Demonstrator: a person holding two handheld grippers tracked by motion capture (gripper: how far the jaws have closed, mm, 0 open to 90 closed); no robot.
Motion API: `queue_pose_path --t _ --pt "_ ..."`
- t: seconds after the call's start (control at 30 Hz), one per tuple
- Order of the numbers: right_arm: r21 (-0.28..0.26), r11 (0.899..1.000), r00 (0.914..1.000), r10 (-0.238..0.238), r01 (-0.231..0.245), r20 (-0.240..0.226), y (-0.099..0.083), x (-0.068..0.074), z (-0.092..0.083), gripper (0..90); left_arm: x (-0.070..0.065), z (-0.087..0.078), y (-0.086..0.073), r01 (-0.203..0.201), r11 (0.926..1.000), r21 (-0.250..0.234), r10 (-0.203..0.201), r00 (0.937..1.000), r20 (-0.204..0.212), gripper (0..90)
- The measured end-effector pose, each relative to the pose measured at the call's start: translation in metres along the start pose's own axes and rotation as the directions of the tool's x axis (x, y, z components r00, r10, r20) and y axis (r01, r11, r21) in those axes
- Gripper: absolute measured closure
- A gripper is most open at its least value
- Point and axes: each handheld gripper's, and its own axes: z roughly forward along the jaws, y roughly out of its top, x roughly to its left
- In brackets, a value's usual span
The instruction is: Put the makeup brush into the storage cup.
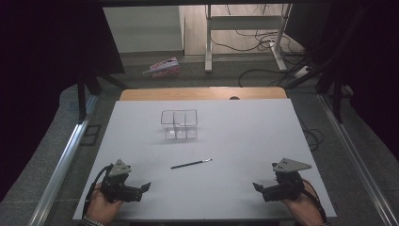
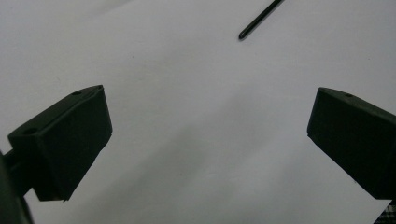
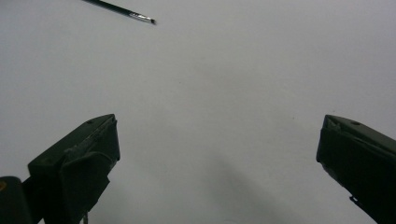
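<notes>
A thin black pen-like stick [image 1: 191, 164] lies flat near the middle of the white table [image 1: 235, 141], its silver tip toward the right. Behind it stands a clear plastic box [image 1: 179, 124] split into compartments. My left gripper [image 1: 141, 190] rests near the front left edge, open and holding nothing; its view shows the stick's dark end [image 2: 259, 19] ahead, past the wide-apart jaws. My right gripper [image 1: 261, 189] rests near the front right edge, also open and holding nothing; the stick's silver tip [image 3: 142, 18] lies ahead at the upper left of its view.
A wooden strip [image 1: 202, 93] borders the table's far edge. On the floor beyond lie a pink box [image 1: 162, 67], desk legs [image 1: 208, 42] and cables [image 1: 263, 44]. Metal rails [image 1: 61, 165] run along both sides of the table.
</notes>
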Motion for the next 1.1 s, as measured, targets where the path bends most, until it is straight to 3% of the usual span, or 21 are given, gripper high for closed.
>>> queue_pose_path --t 0.4,0.63,1.1 --pt "0.023 1.000 1.0000 -0.005 0.005 0.007 0.000 0.000 0.002 0.0 0.003 0.004 0.006 -0.001 0.9997 0.024 0.001 0.9999 0.015 0.0" --pt "0.053 0.999 1.0000 0.002 -0.002 0.006 -0.001 -0.002 0.004 0.0 0.001 0.006 0.013 -0.022 0.9991 0.036 0.022 0.9996 0.017 0.0" --pt "0.081 0.997 0.9999 0.005 -0.004 -0.015 -0.002 -0.001 0.005 0.0 -0.001 0.016 0.031 -0.107 0.9880 0.111 0.107 0.9942 0.004 0.6"
